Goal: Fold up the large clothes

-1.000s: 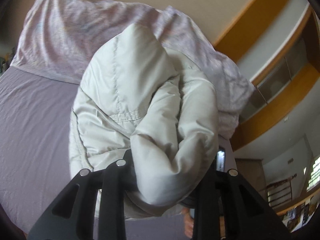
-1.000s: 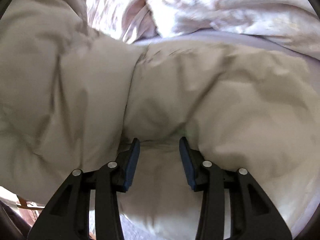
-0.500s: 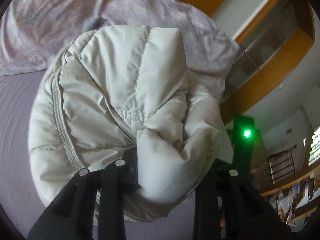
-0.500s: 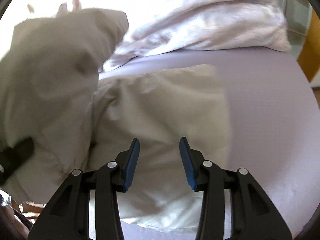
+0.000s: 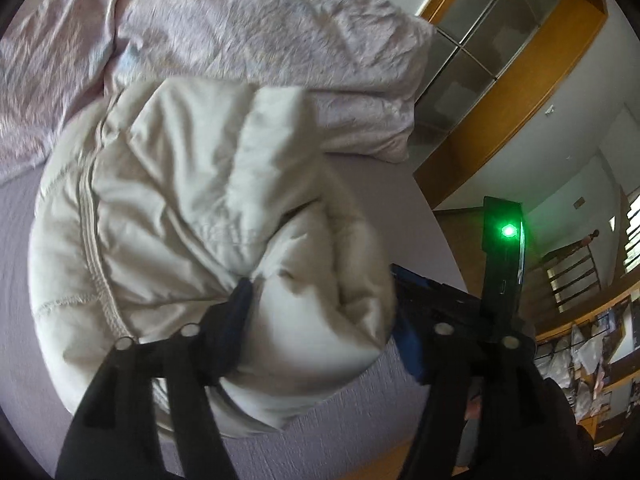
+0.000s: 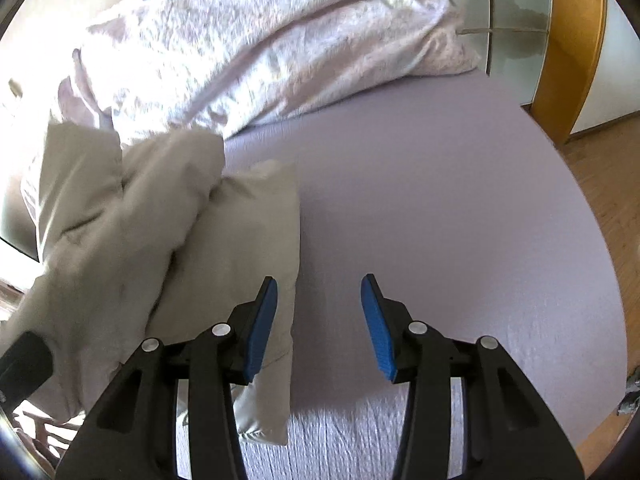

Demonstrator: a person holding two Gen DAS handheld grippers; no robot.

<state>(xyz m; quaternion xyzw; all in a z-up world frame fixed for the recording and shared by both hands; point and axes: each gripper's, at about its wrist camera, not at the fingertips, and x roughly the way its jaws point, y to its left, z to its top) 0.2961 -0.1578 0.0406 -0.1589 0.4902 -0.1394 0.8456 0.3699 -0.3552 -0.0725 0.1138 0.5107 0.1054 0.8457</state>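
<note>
A pale cream puffer jacket (image 5: pixel 180 208) is bunched in a thick bundle on the lilac bed sheet (image 5: pixel 352 420). My left gripper (image 5: pixel 320 312) is shut on a fat fold of the jacket, with padding bulging between the fingers. In the right wrist view the jacket (image 6: pixel 160 248) lies at the left, one flat part reaching under the left fingertip (image 6: pixel 264 320). My right gripper (image 6: pixel 318 320) is open and empty over the sheet (image 6: pixel 440 220), beside the jacket's right edge.
A crumpled pinkish duvet (image 5: pixel 240 32) lies across the head of the bed, also seen in the right wrist view (image 6: pixel 260 48). A wooden frame with glass panels (image 5: pixel 500 60) stands at the right. The right gripper's body with a green light (image 5: pixel 508 232) shows beyond the bed edge.
My right gripper has moved right, off the jacket, and now hangs over bare sheet. My left gripper still holds the jacket bundle, which has dropped lower and turned.
</note>
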